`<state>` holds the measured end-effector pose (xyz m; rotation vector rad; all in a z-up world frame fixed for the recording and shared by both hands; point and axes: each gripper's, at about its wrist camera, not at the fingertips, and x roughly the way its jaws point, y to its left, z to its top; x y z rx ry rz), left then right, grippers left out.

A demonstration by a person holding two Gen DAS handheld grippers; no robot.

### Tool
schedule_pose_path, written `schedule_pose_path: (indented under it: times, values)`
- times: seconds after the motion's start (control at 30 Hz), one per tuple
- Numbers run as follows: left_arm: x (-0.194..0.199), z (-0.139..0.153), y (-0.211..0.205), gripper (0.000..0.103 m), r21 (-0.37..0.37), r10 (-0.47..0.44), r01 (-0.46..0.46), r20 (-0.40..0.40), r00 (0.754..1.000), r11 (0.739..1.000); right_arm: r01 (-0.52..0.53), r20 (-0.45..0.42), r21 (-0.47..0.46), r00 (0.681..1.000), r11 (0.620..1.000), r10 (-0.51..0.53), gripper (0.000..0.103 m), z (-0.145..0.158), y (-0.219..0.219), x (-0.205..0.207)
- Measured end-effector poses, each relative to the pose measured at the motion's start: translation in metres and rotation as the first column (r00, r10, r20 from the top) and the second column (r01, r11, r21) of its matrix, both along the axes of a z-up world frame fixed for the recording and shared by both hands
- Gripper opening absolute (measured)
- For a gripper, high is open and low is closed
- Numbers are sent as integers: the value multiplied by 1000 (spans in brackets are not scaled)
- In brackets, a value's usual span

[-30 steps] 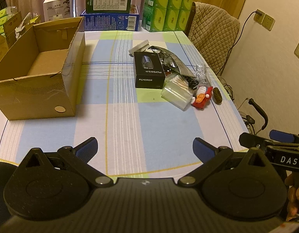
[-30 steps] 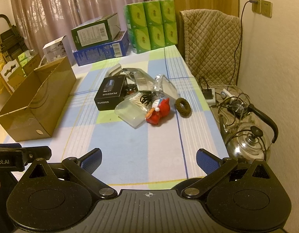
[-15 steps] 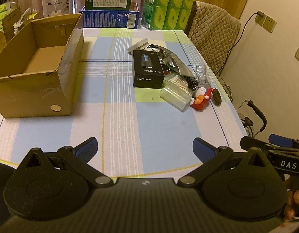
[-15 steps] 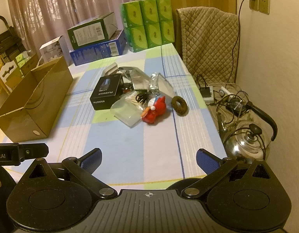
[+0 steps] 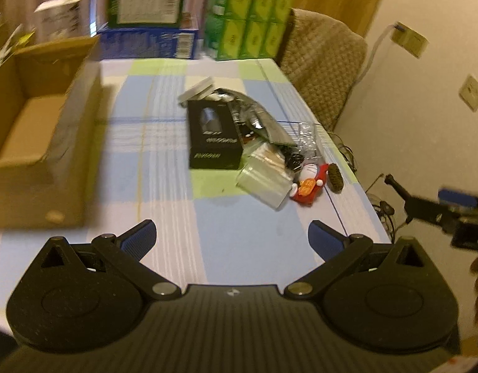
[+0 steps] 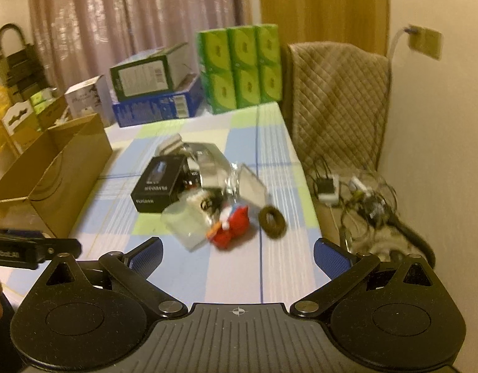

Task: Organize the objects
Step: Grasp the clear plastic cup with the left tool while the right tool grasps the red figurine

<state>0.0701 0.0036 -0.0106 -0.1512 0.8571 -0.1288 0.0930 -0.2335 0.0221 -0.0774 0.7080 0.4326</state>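
A pile of small items lies on the checked tablecloth: a black box, a clear plastic container, a red toy, a dark hair tie, silver pouches and clear wrapping. An open cardboard box stands at the left. My left gripper is open over the near table, well short of the pile. My right gripper is open too, just short of the toy and container.
Green tissue packs, a green box on a blue box and a white carton stand at the table's far end. A quilt-covered chair is at the right, with cables and a power strip below.
Both grippers have moved forward toward the pile, which now looks closer; the current frames are motion-blurred. Neither gripper has changed its opening.
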Motion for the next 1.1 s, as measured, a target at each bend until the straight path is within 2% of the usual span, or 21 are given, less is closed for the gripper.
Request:
schedule_pose_path:
  times: [0.17, 0.37, 0.5, 0.67, 0.9, 0.93, 1.03, 1.1]
  values:
    - [31, -12, -12, 102, 94, -110, 107, 29, 993, 990, -109, 24, -45, 994, 993, 110, 101, -6, -2, 29]
    - [63, -47, -25, 102, 118, -225, 222, 20, 974, 968, -241, -28, -58, 971, 969, 239, 99, -41, 0, 59]
    - [82, -73, -38, 102, 152, -302, 298, 8, 953, 942, -328, -65, -34, 943, 944, 325, 93, -68, 3, 76]
    - [103, -92, -52, 101, 189, -413, 400, 36, 910, 897, -395, -76, -50, 917, 917, 391, 90, -92, 11, 90]
    - [128, -108, -59, 82, 190, -442, 432, 12, 897, 882, -463, -48, -109, 886, 880, 460, 90, -113, 25, 105]
    - [129, -110, -59, 71, 184, -445, 436, 7, 896, 881, -470, -47, -120, 882, 874, 468, 90, -117, 28, 107]
    - [129, -112, -57, 69, 185, -449, 440, 3, 894, 879, -489, -49, -144, 872, 860, 488, 90, -125, 35, 113]
    - [125, -111, -51, 69, 174, -434, 429, -6, 901, 886, -497, -41, -156, 867, 854, 497, 90, -129, 39, 115]
